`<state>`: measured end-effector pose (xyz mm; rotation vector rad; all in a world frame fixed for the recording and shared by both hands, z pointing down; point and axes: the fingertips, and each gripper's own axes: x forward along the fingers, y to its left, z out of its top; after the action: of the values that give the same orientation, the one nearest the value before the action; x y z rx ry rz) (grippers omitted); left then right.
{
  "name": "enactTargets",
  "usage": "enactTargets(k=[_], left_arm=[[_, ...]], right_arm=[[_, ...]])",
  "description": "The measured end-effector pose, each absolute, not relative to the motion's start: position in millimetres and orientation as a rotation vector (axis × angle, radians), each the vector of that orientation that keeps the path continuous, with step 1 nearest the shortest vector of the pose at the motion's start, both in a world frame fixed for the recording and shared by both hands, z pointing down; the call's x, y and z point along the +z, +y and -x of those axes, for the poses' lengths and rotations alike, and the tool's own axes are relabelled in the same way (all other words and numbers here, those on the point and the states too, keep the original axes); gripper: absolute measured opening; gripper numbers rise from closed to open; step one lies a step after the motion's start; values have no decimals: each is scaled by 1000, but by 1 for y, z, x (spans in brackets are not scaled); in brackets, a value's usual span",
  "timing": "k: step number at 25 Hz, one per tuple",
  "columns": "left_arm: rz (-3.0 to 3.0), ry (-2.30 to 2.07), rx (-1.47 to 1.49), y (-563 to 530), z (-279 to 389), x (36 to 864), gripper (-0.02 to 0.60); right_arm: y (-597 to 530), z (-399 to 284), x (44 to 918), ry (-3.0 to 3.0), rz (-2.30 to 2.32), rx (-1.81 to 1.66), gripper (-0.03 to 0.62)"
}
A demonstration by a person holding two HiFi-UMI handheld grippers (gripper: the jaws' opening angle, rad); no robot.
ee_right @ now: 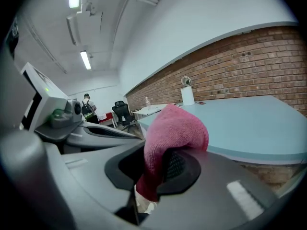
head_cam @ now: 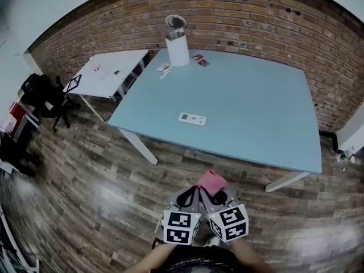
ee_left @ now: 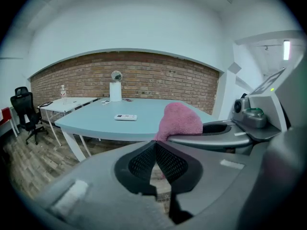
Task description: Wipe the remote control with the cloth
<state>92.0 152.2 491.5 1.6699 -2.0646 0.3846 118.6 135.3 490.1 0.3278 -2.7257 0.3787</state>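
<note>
One fuzzy pink cloth (ee_right: 176,128) sits pinched in the right hand-held gripper (ee_right: 160,169); left hand-held gripper (ee_left: 156,153) closed, empty.

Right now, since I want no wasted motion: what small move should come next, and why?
Probably carry the right gripper forward toward the remote control on the blue table. Its jaws clamp the pink cloth, the left gripper is shut and empty, and both hang over the floor, short of the table's edge.
</note>
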Motion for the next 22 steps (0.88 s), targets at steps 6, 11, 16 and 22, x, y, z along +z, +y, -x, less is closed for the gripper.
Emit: enactTargets(k=[6, 11, 16, 22], left_arm=[[-1685, -2033, 379, 132, -51, 501, 0], [-1709, -2007, 376, 109, -17, 506, 0], [-1744, -1965, 382, 87, 17, 506, 0], [-1790, -1919, 395, 67, 53, 506, 0]], right_arm=[[118, -81, 499, -2701, -350, 386, 63], [97, -49, 502, -2683, -383, 384, 63], [74, -17, 502, -2657, -433, 396, 63], [60, 17, 501, -2628, -473, 396, 63]])
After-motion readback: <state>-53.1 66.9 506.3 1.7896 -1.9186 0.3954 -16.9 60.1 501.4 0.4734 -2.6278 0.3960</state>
